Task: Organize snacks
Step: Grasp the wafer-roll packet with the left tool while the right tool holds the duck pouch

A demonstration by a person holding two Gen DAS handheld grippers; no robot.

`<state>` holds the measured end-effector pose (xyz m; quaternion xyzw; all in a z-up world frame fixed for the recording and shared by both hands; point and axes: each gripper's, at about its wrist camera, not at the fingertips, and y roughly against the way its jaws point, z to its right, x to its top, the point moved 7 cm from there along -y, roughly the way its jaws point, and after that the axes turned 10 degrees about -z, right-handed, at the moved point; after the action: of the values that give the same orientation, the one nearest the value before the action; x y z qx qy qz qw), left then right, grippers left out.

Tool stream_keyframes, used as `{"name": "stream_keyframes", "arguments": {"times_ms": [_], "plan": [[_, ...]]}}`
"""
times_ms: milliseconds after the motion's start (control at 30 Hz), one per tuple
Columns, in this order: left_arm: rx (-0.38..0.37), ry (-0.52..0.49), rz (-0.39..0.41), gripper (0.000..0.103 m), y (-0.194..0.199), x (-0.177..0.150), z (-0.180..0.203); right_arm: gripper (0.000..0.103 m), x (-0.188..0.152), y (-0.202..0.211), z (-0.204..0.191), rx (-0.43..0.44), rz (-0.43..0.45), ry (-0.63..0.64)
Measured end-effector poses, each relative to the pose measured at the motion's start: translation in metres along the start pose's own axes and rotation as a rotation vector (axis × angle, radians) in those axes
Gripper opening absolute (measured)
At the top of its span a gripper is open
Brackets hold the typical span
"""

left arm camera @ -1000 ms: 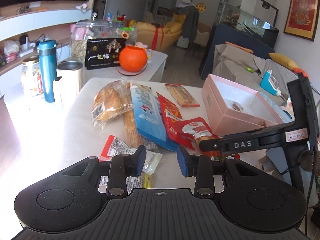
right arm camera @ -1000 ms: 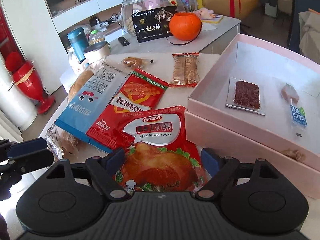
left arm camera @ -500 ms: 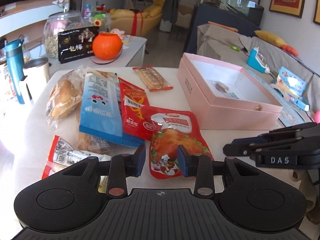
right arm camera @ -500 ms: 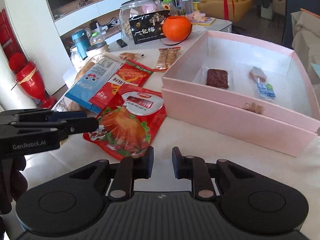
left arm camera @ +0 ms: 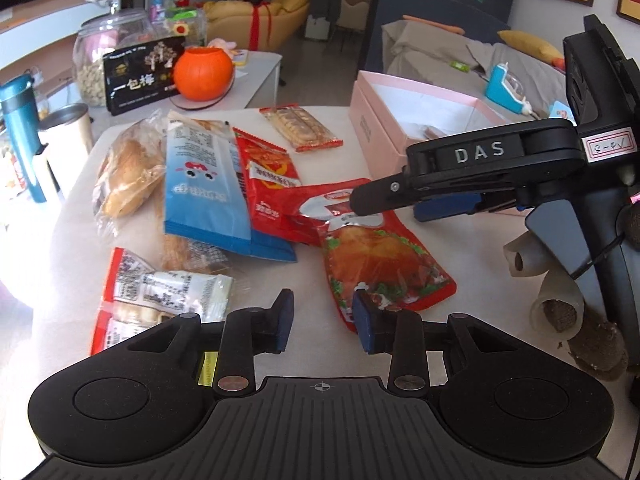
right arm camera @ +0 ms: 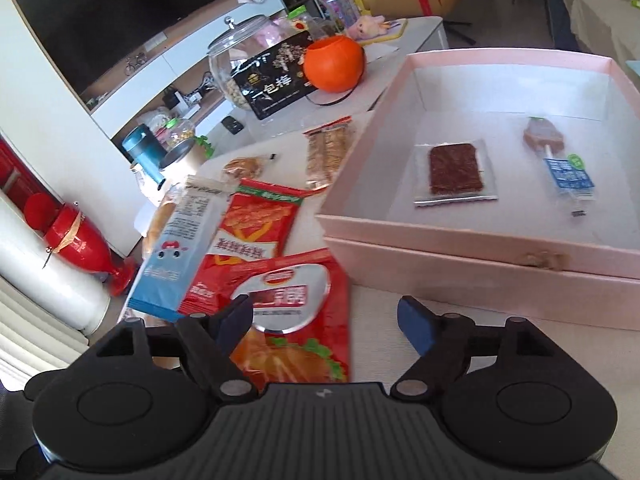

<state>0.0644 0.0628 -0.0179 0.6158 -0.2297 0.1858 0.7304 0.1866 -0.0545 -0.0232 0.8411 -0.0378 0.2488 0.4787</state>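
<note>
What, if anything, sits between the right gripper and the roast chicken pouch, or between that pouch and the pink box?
Nothing visible does. The right gripper, its jaws opening, hangs right over the roast chicken pouch, nothing between them. The pouch lies uncovered beside the pink box, bare table between. The box is open, holding just two small snacks.

Left wrist view: set low and close behind the left claw [left arm camera: 322, 318], angled down across the counter [left arm camera: 72, 264] toward the far room. Right wrist view: likewise behind the right claw [right arm camera: 326, 318], tilted down, nearer the pink box [right arm camera: 472, 252]. Shared by both: red chicken packet [left arm camera: 380, 264], pink box, orange pumpkin [right arm camera: 334, 64].
</note>
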Motion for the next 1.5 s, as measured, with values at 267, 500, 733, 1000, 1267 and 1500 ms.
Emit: {"name": "stream_keyframes", "arguments": {"times_ms": [267,500,733,1000,1267,1500], "plan": [[0.046,0.034,0.005,0.037,0.015,-0.008,-0.02,0.09,-0.01,-0.03,-0.047,-0.158,-0.024,0.211],[0.012,0.066,0.117,0.036,0.032,0.016,-0.014,0.073,-0.042,0.018,-0.02,-0.143,0.014,0.155],[0.007,0.015,0.136,0.036,-0.009,0.098,0.012,0.075,-0.068,0.057,0.033,-0.296,0.138,0.066],[0.083,0.123,0.037,0.036,-0.107,0.201,-0.009,0.088,-0.079,0.056,0.058,-0.278,0.196,0.04],[0.14,-0.019,-0.047,0.045,-0.142,0.182,-0.003,0.092,-0.08,0.051,0.054,-0.288,0.187,0.064],[0.024,-0.013,-0.032,0.026,-0.085,0.108,0.014,0.097,-0.079,0.051,0.056,-0.264,0.184,0.065]]}}
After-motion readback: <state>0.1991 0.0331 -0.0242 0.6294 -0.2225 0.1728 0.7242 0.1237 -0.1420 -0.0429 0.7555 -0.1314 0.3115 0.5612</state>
